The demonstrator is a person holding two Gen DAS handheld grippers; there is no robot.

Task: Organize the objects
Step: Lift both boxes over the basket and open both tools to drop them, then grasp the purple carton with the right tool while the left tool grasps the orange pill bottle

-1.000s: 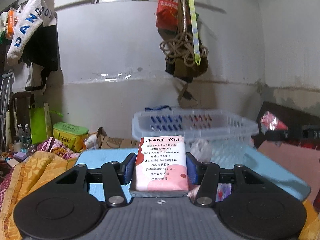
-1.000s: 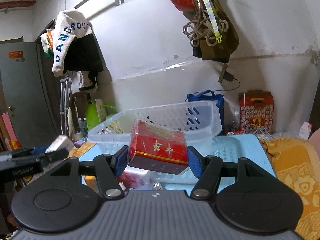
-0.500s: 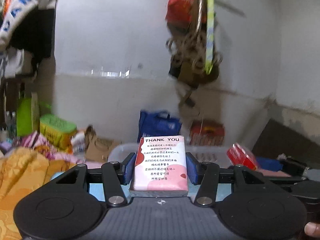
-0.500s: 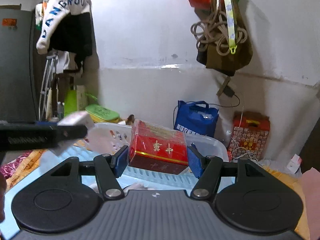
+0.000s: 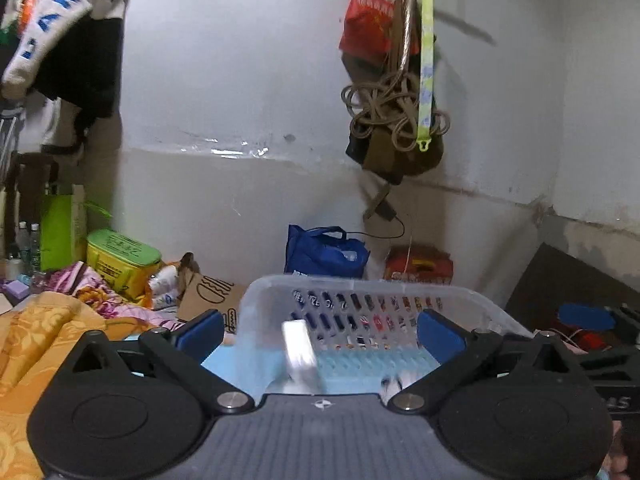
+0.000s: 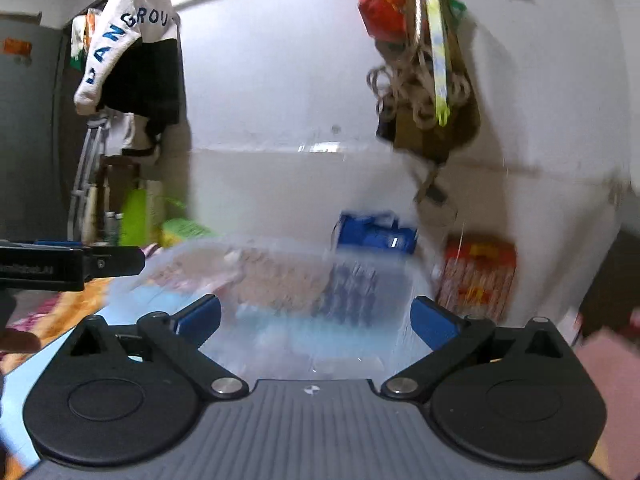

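My left gripper [image 5: 320,332] is open and empty, just above the near rim of a clear plastic basket [image 5: 460,298]. A blurred pale packet [image 5: 300,354], seen edge-on, is inside the basket below the jaws. My right gripper [image 6: 316,318] is open and empty over the same basket [image 6: 280,276], which is blurred by motion. The red box is not clearly visible; blurred reddish shapes lie in the basket. The left gripper's body [image 6: 68,266] shows at the left of the right wrist view. The right gripper's blue pad [image 5: 586,317] shows at the right of the left wrist view.
The basket stands on a light blue surface [image 5: 228,364]. Orange bedding [image 5: 36,344] lies to the left. A blue bag [image 5: 326,252] and a red box [image 5: 420,268] stand by the wall. Ropes and bags [image 5: 394,120] hang above. A dark board [image 5: 568,280] leans at right.
Both grippers opened. The left let go of the pink "THANK YOU" packet and the right let go of the red box; both dropped toward the basket.
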